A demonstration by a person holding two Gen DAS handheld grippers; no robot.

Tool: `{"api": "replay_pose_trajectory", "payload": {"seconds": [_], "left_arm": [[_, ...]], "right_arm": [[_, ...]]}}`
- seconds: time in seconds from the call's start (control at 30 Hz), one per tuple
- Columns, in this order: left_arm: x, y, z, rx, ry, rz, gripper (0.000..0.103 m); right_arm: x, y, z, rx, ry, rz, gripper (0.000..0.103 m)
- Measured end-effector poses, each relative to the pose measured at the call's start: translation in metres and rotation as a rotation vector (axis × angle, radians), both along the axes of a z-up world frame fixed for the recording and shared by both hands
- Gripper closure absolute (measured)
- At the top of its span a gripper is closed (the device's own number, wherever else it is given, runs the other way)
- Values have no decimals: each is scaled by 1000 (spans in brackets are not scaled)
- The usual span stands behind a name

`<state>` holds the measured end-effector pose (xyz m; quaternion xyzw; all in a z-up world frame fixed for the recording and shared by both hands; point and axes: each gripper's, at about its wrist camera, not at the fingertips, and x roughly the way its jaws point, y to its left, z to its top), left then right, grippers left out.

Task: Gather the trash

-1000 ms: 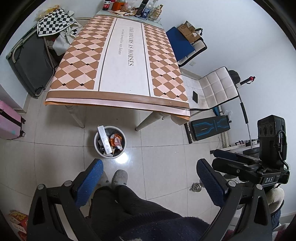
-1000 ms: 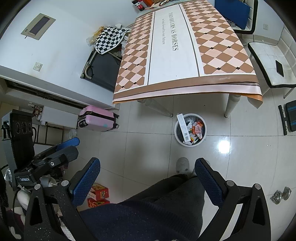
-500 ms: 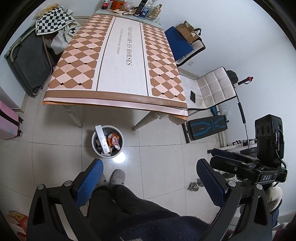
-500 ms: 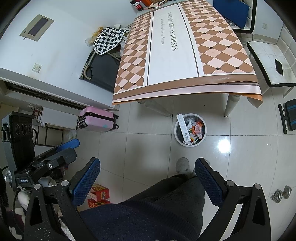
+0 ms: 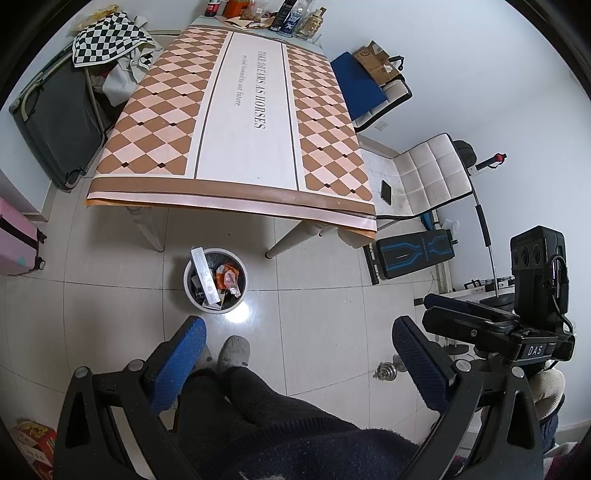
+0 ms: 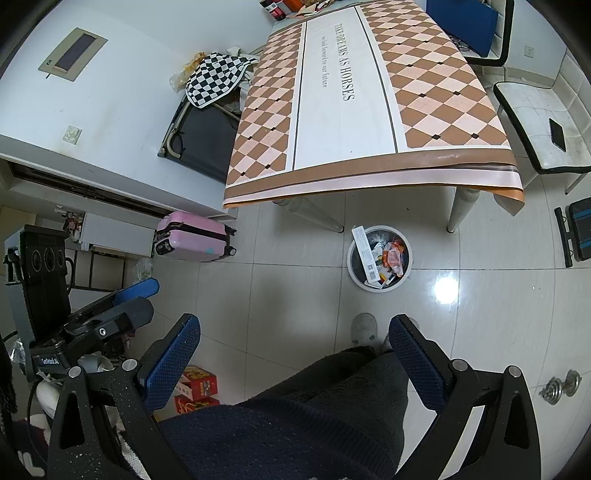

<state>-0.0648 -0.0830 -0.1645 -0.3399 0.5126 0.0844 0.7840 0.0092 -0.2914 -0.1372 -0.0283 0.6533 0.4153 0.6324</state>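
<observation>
A white round trash bin [image 5: 215, 281] stands on the tiled floor by the table's near edge, holding a white carton, an orange wrapper and other packets. It also shows in the right wrist view [image 6: 379, 259]. My left gripper [image 5: 297, 338] is open and empty, held high above the floor over the person's legs. My right gripper [image 6: 295, 334] is open and empty, equally high. Each gripper shows at the edge of the other's view. Both are well short of the bin.
A table with a checked brown cloth [image 5: 240, 122] has bottles and boxes at its far end [image 5: 266, 16]. White chairs [image 5: 424, 177], a pink suitcase [image 6: 192, 236], a dark suitcase [image 5: 51, 122], a small dumbbell [image 6: 559, 386] and red boxes [image 6: 195, 387] stand around.
Both grippers stay open and empty. The left wrist view has shifted slightly, so the bin and table sit a little lower and left. The right view is almost unchanged.
</observation>
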Motion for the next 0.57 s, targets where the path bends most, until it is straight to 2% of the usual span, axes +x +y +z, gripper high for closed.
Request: {"api": "replay_pose_trajectory", "payload": {"seconds": [0.57], "left_arm": [[-1, 1, -1, -7, -3, 5, 0]], "right_arm": [[0, 1, 1, -2, 0, -2, 0]]}}
